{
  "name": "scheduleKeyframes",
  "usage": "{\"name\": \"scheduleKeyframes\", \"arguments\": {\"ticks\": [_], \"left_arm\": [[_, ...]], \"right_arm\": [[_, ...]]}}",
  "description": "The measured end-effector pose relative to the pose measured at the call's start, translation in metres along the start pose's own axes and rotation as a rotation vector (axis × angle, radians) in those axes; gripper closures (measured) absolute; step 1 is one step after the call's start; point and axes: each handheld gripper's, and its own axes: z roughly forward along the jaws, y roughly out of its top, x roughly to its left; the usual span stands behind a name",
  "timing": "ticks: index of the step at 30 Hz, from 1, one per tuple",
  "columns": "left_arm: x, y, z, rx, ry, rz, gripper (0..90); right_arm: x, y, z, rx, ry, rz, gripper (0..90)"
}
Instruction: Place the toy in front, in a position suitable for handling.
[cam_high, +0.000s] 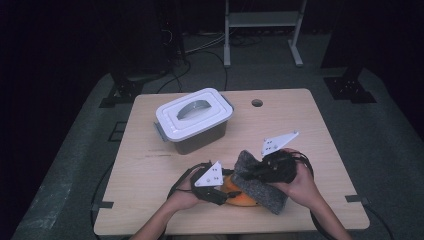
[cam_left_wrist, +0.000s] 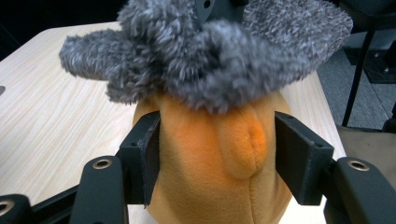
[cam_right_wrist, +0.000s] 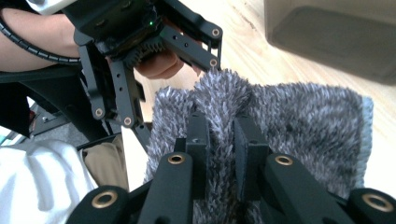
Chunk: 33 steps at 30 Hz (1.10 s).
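One orange plush toy (cam_left_wrist: 210, 158), one grey fuzzy cloth (cam_right_wrist: 280, 116) and one lidded box (cam_high: 194, 119) sit on the table (cam_high: 150, 165). The left gripper (cam_left_wrist: 217, 158) stands half-open, its jaws clamping the plush at 9 and 3 o'clock. The right gripper (cam_right_wrist: 219, 140) is pinched nearly closed on a fold of cloth, draped over the plush at 12 o'clock.
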Motion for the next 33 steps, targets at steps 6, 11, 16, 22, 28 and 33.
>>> {"name": "scheduleKeyframes", "arguments": {"ticks": [6,11,16,22,28,33], "left_arm": [[0.006,-0.007,-0.006,0.025,-0.023,-0.013,37.3],[0.011,-0.008,-0.007,0.032,-0.041,-0.065,31.0],[0.009,0.002,0.0,0.037,-0.037,-0.112,14.1],[0.01,-0.002,-0.002,0.036,-0.028,-0.104,30.9],[0.015,-0.008,-0.005,0.039,-0.041,-0.12,34.0],[0.023,-0.016,-0.011,0.034,-0.056,-0.174,33.2]], "right_arm": [[-0.013,-0.021,-0.009,-0.029,-0.008,0.057,77.6],[-0.022,-0.042,-0.015,-0.073,0.003,0.125,77.6],[-0.014,-0.037,-0.009,-0.072,0.011,0.101,77.3],[-0.008,-0.031,-0.002,-0.072,0.016,0.07,77.2],[-0.022,-0.045,-0.007,-0.098,0.034,0.129,77.3],[-0.035,-0.062,-0.011,-0.094,0.024,0.189,77.0]]}}
